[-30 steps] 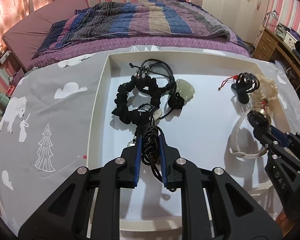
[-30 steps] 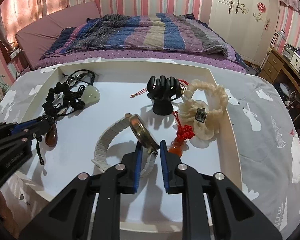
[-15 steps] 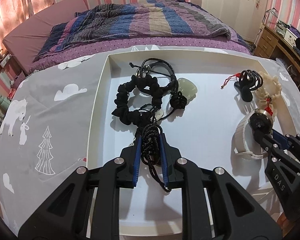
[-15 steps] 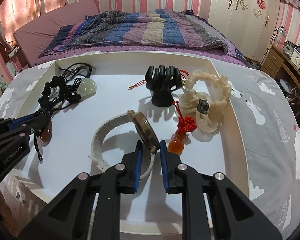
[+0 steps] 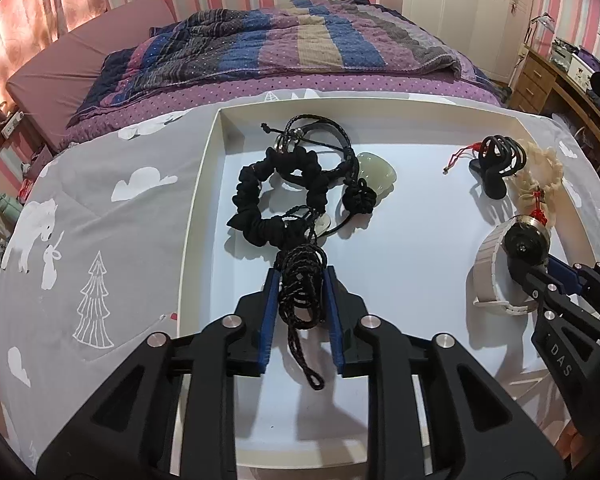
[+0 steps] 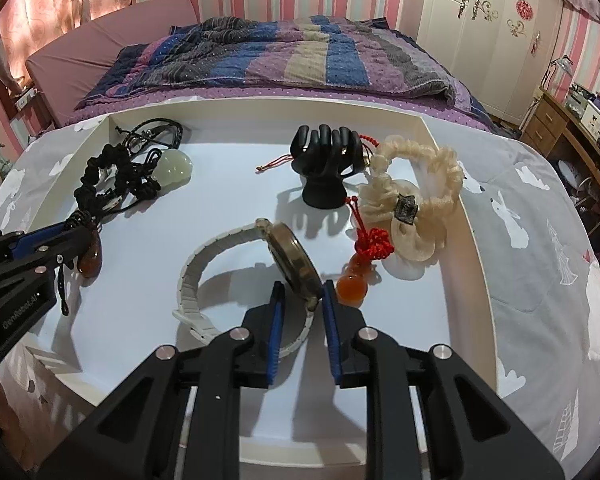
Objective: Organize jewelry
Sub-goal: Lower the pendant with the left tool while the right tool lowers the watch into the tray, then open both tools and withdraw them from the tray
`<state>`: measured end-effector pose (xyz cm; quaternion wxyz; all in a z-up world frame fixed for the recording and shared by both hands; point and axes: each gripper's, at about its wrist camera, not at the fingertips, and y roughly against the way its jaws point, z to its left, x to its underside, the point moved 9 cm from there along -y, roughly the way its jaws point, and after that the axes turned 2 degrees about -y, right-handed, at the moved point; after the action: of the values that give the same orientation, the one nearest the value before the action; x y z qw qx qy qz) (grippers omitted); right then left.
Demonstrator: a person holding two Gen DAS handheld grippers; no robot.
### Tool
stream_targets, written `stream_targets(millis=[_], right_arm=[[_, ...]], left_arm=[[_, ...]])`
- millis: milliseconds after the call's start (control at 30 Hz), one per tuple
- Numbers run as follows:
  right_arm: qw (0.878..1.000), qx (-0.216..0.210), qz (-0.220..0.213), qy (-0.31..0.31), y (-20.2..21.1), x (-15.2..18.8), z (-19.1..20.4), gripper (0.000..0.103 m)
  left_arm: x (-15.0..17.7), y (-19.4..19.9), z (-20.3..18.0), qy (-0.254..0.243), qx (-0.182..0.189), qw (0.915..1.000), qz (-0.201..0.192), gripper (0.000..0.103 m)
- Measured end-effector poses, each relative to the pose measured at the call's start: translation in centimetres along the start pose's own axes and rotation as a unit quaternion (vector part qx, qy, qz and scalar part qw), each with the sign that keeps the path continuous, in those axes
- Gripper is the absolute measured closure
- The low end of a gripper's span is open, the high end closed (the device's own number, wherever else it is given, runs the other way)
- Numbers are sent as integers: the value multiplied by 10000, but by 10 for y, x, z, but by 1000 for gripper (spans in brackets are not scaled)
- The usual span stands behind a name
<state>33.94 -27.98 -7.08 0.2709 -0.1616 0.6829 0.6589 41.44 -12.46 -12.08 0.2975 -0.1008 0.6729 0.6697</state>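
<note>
1. Two claws are at work over your white tray [image 5: 198, 216], which lies on the grey printed cloth [image 5: 100, 216] covering the tabletop, with the bed [image 5: 284, 48] behind it
2. Your left claw [image 5: 302, 280] is closed on a bundle of black braided cord [image 5: 302, 284]; the right wrist view shows an amber pendant [image 6: 90, 260] hanging just beneath its fingertips, over the tray's left part
3. Just beyond that claw lies a black scrunchie [image 5: 276, 200], tangled with more black cords [image 5: 316, 136] toward the far left corner, and a pale green jade piece [image 5: 376, 172] touches the tangle on its right
4. Toward the tray's middle far side stands a black hand-shaped stand [image 6: 326, 164], upright, with a red string [image 6: 278, 160] trailing off to its left
5. Your right claw [image 6: 303, 292] has its jaws narrowly parted around the brass-rimmed case of the white-strapped watch [image 6: 204, 264]; the case stands on edge between the blue pads, though you cannot tell whether both pads actually touch it
6. Just right of that claw sits an orange gourd charm [image 6: 352, 286] with a red knot [image 6: 374, 242] above it
7. Furthest right, a cream scrunchie [image 6: 428, 172] lies near the tray's right wall, resting over a pale disc [image 6: 414, 248]
</note>
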Motion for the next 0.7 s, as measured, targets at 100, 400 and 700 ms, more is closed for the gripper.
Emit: stream_targets(millis=[100,400,700], right_arm=[[10000,27,-10,48,2,0,1,82],[9997,-4,-172,173,22,-7,2,48],[9990,-85,-445,12,66,-5,-3,33]], left_arm=[[1,1,1,-30,-41,10000,-18,73],[8,13,11,52,-138,9999,-89,46],[22,65,23,143,-247,9987,-432,13]])
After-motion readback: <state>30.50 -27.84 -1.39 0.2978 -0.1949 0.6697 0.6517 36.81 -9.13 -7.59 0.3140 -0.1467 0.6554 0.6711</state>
